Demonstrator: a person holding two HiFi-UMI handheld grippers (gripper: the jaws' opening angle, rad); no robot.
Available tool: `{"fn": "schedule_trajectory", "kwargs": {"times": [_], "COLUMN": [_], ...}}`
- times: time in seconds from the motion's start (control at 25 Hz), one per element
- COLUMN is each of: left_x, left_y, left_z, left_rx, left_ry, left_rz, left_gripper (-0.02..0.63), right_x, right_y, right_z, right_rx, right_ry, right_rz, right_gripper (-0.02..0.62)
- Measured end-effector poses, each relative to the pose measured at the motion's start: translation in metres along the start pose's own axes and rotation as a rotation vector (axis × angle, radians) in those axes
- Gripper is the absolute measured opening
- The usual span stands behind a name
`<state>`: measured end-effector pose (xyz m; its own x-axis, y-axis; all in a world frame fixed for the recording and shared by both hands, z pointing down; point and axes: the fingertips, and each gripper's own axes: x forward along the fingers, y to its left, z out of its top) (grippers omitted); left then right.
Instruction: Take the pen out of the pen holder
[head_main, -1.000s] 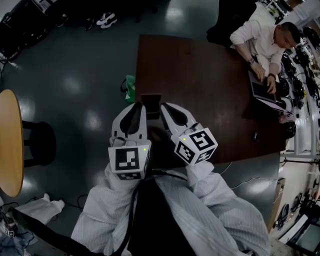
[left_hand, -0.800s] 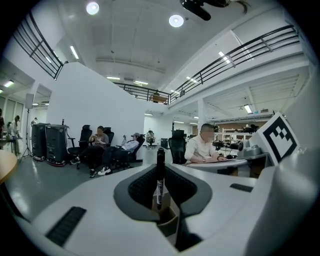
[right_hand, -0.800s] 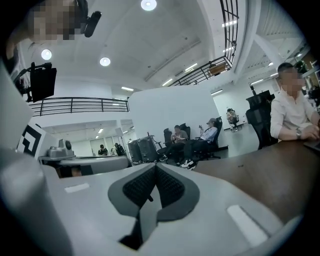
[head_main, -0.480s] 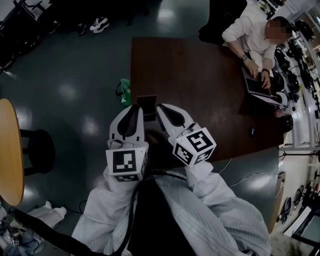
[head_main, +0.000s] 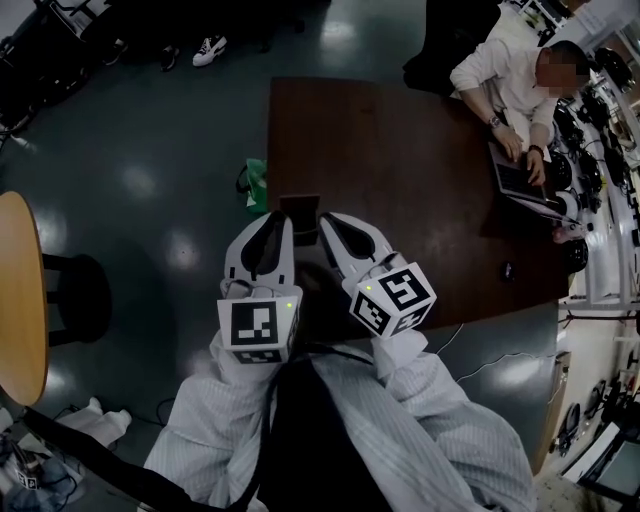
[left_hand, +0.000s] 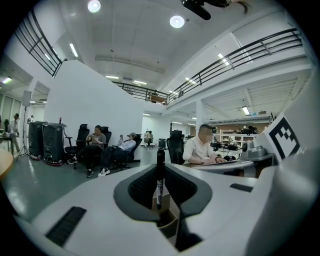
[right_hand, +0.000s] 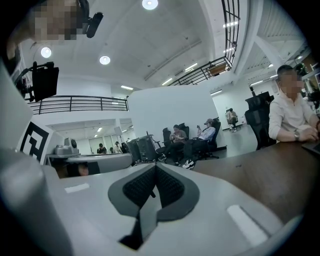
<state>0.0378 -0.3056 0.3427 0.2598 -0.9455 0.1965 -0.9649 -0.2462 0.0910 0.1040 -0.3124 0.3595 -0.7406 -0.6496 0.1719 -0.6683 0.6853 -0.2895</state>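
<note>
Left gripper view has the pen (left_hand: 159, 175) standing upright between the jaws of the left gripper (head_main: 281, 216), which are closed on its barrel, with the cap end poking above them; its lower end sits at the mouth of the cardboard pen holder (left_hand: 168, 223), and we cannot tell whether it is clear of the rim. Head view puts that holder right at the near edge of the dark surface (head_main: 400, 150), so our main worry is a slanted pull: the pen could catch the wall and tip or drag the light box over the edge. The grip is narrow on a smooth round barrel, so we judge it could pivot or slip if jerked. The right gripper (right_hand: 154, 170) has its jaws pressed together on nothing, just beside the holder, and is not bracing it
</note>
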Motion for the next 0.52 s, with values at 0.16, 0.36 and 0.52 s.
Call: {"fn": "schedule_trajectory", "kwargs": {"times": [0.16, 0.36, 0.52], "left_x": [0.0031, 0.0067, 0.0066], "left_y": [0.0011, -0.001, -0.008], "left_z": [-0.0058, -0.0073, -0.0088], "left_rx": [0.001, 0.0, 0.0], "left_ry": [0.009, 0.015, 0.024], "left_rz": [-0.007, -0.023, -0.055], "left_gripper": [0.048, 0.048, 0.048], "right_x": [0.0021, 0.0027, -0.0045], "right_y": [-0.0026, -0.0031, -0.0044], "right_z": [-0.0047, -0.0059, -0.0066], "right_rx": [0.005, 0.011, 0.015], "right_ry": [0.002, 0.002, 0.003], "right_rz": [-0.007, -0.013, -0.04], "right_gripper": [0.0, 0.002, 0.001]}}
